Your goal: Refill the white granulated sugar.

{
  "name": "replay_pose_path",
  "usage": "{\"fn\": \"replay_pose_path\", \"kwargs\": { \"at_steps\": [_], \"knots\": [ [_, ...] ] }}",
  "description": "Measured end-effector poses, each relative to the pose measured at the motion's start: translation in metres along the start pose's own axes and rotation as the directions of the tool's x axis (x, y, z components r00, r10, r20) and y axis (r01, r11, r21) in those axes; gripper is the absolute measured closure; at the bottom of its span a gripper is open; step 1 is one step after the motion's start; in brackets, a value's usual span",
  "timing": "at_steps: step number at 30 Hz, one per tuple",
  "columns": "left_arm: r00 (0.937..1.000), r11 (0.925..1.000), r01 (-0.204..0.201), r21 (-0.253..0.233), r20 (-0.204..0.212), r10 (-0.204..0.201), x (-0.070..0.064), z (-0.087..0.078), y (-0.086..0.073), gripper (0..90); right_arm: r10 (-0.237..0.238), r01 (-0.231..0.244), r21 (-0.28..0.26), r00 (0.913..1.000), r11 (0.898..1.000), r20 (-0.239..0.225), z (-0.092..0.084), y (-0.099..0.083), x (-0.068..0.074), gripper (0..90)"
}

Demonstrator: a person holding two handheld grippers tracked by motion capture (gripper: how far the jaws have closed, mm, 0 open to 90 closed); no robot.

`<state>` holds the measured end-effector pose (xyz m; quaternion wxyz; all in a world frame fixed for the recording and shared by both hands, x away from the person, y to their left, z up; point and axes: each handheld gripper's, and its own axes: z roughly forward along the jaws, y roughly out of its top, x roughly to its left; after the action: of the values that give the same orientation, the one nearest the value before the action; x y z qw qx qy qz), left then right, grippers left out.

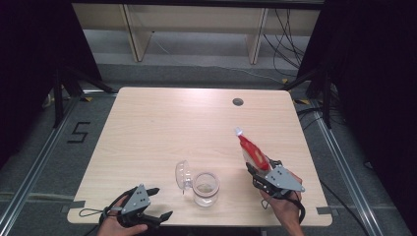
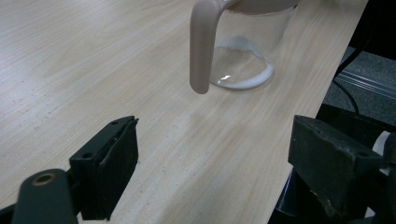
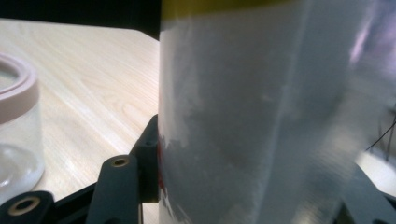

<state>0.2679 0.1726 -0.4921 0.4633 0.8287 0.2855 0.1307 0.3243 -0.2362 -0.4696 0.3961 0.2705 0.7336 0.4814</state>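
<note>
A: From the high view, what worries you?

B: The right tool (image 1: 259, 169) is clamped on a red and white pouch (image 1: 251, 151), whose spout points up and away from the tool. The glass jar (image 1: 205, 188) stands on the counter (image 1: 162, 128) off to that tool's left, its clear hinged lid (image 1: 183, 176) swung open. If the pouch is tipped too soon, I'd expect the contents to land on the counter rather than in the jar.

A: And the left tool (image 1: 156, 202)?

B: Its jaws stand apart, nothing between them, low near the counter edge, with the jar to its right. Nothing steadies the jar, so a knock from the pouch could shove it.

A: The left gripper view?

B: The jar (image 2: 247, 51) sits ahead of the open jaws, well clear of them, with a pinkish strap (image 2: 201, 46) hanging in front.

A: The right gripper view?

B: The pouch (image 3: 261, 121) is pressed between the jaws, and the jar's rim (image 3: 16, 88) lies to the tool's left. A soft pouch could buckle or slip in the grip.
</note>
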Motion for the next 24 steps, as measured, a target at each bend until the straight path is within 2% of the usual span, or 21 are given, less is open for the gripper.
{"fn": "replay_pose_path", "kwargs": {
  "at_steps": [1, 2, 3, 8, 9, 13, 14, 15, 16, 17, 18, 19, 20, 24],
  "knots": [
    [1.0, 1.0, -0.001, -0.001, 0.0, 0.001, 0.0, 0.0, 0.0, 15.8, -0.027, 0.027, 0.006, 0.9996, 1.0, -0.001, -0.002, 0.001, 0.001, 47.4],
    [0.9998, 0.9998, -0.018, 0.012, -0.007, 0.018, 0.001, -0.001, 0.0, 15.8, -0.063, 0.063, 0.019, 0.998, 0.998, -0.005, -0.004, 0.004, 0.002, 47.4],
    [1.0, 0.9999, -0.007, 0.008, -0.001, 0.007, 0.0, -0.001, 0.0, 15.8, -0.075, 0.075, 0.023, 0.9972, 0.997, 0.0, -0.006, 0.005, 0.003, 47.4],
    [1.0, 0.9999, -0.003, 0.01, 0.001, 0.003, -0.001, 0.0, -0.001, 15.8, -0.111, 0.111, 0.033, 0.9936, 0.993, -0.023, -0.013, 0.011, 0.009, 47.4],
    [0.9998, 0.9995, -0.019, 0.023, -0.001, 0.019, 0.001, 0.0, -0.001, 15.8, -0.106, 0.106, 0.028, 0.9941, 0.994, -0.023, -0.014, 0.012, 0.01, 47.5],
    [1.0, 0.9999, -0.007, 0.013, -0.005, 0.007, 0.0, 0.0, -0.001, 15.8, -0.174, 0.175, 0.046, 0.9846, 0.984, -0.019, -0.017, 0.016, 0.012, 47.5],
    [0.9995, 0.9993, -0.026, 0.026, -0.016, 0.026, 0.002, -0.001, -0.001, 15.8, -0.201, 0.202, 0.05, 0.9794, 0.978, -0.018, -0.018, 0.017, 0.013, 47.5],
    [1.0, 1.0, 0.003, 0.003, -0.007, -0.003, 0.0, -0.001, -0.001, 15.8, -0.214, 0.215, 0.049, 0.9766, 0.975, -0.017, -0.019, 0.018, 0.013, 47.5],
    [1.0, 1.0, 0.006, -0.008, -0.006, -0.006, 0.001, 0.001, -0.002, 15.8, -0.225, 0.226, 0.051, 0.9742, 0.973, -0.017, -0.019, 0.019, 0.013, 47.5],
    [1.0, 0.9999, -0.005, 0.014, -0.006, 0.005, 0.001, -0.001, -0.001, 15.8, -0.222, 0.223, 0.05, 0.9748, 0.974, -0.021, -0.02, 0.02, 0.015, 47.5],
    [1.0, 0.9999, -0.004, 0.013, -0.007, 0.004, 0.001, -0.001, -0.002, 15.8, -0.242, 0.243, 0.059, 0.9701, 0.968, -0.021, -0.022, 0.021, 0.015, 47.5],
    [1.0, 0.9999, -0.005, 0.014, -0.008, 0.006, 0.001, -0.001, -0.002, 15.8, -0.28, 0.281, 0.063, 0.9597, 0.958, -0.019, -0.023, 0.023, 0.015, 47.5],
    [0.9999, 0.9999, -0.007, 0.014, -0.009, 0.007, 0.001, -0.001, -0.002, 15.8, -0.29, 0.291, 0.065, 0.9568, 0.955, -0.015, -0.024, 0.024, 0.017, 47.6],
    [0.9999, 0.9999, -0.007, 0.014, -0.01, 0.007, 0.001, -0.001, -0.002, 15.8, -0.369, 0.37, 0.061, 0.9291, 0.927, -0.029, -0.026, 0.029, 0.021, 47.6]
  ]
}}
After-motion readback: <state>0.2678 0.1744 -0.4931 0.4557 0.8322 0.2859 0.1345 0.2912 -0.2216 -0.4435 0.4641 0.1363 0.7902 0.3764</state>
